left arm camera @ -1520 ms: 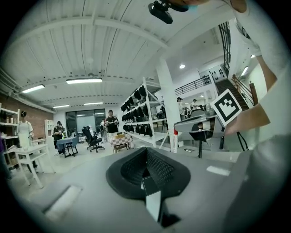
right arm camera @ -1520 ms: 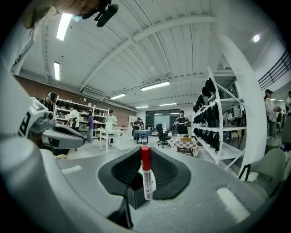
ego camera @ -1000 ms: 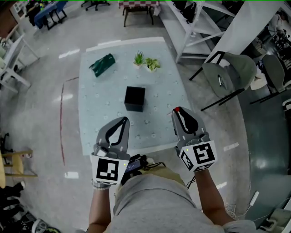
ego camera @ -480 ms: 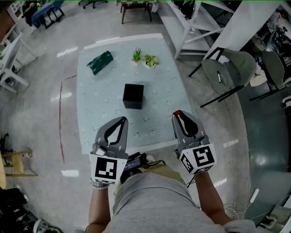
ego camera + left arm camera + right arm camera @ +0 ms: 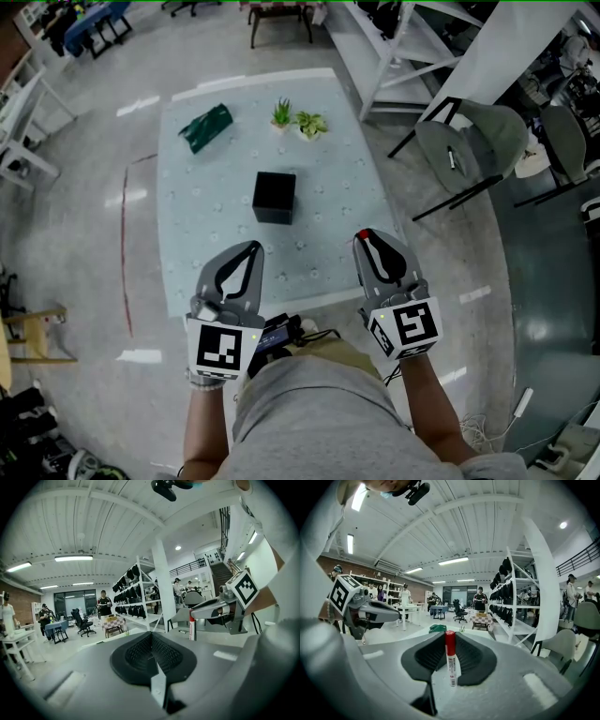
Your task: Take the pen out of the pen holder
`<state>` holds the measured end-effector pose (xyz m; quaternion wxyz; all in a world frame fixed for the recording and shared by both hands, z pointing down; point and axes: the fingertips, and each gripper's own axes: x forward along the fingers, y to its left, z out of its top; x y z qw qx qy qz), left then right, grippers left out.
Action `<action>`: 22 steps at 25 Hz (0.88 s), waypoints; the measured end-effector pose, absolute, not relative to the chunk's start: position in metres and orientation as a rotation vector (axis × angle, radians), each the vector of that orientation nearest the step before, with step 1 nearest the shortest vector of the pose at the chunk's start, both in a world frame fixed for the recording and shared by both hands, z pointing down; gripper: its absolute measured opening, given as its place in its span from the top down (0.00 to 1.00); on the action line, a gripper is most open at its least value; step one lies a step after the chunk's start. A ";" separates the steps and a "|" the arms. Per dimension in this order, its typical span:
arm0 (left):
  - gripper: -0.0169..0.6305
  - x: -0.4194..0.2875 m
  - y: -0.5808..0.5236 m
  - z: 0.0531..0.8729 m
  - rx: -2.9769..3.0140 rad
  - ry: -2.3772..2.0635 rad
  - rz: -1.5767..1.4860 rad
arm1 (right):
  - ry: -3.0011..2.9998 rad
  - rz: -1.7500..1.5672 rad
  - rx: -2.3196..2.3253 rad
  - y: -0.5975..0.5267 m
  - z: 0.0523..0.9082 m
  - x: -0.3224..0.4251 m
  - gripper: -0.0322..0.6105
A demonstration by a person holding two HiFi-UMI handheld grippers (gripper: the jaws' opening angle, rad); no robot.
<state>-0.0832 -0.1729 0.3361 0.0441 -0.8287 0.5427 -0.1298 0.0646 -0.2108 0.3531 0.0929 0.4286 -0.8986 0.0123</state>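
Note:
The black cube pen holder (image 5: 274, 197) stands near the middle of the pale table (image 5: 202, 253), well ahead of both grippers. My right gripper (image 5: 366, 236) hovers over the table's near right edge, shut on a white marker pen with a red cap (image 5: 450, 660). The pen stands upright between the jaws and its cap pokes out at the tip (image 5: 364, 232). The pen (image 5: 191, 629) also shows in the left gripper view. My left gripper (image 5: 251, 247) hangs at the near edge, shut (image 5: 151, 637) with nothing in it.
A green pouch (image 5: 206, 127) lies at the table's far left. Two small potted plants (image 5: 281, 114) (image 5: 310, 124) stand at the far middle. A grey chair (image 5: 469, 150) and a white shelf frame (image 5: 394, 56) are to the right of the table. People stand far off.
The head view has shifted a little, so the table sits slightly higher in the picture. Both grippers keep their places and the pen stays in the right one.

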 end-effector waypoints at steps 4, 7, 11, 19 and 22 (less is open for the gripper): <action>0.96 -0.084 -0.172 0.336 -2.530 1.660 -0.408 | -2.667 0.023 1.263 -0.211 0.352 0.063 0.85; 0.96 -0.085 -0.171 0.336 -2.527 1.663 -0.414 | -2.665 0.013 1.254 -0.212 0.352 0.061 0.85; 0.96 -0.085 -0.171 0.337 -2.527 1.666 -0.419 | -2.664 0.001 1.241 -0.212 0.351 0.059 0.85; 0.96 -0.085 -0.171 0.338 -2.528 1.676 -0.422 | -2.662 -0.004 1.227 -0.213 0.351 0.058 0.85; 0.96 -0.085 -0.171 0.338 -2.527 1.670 -0.433 | -2.661 -0.008 1.221 -0.214 0.351 0.057 0.85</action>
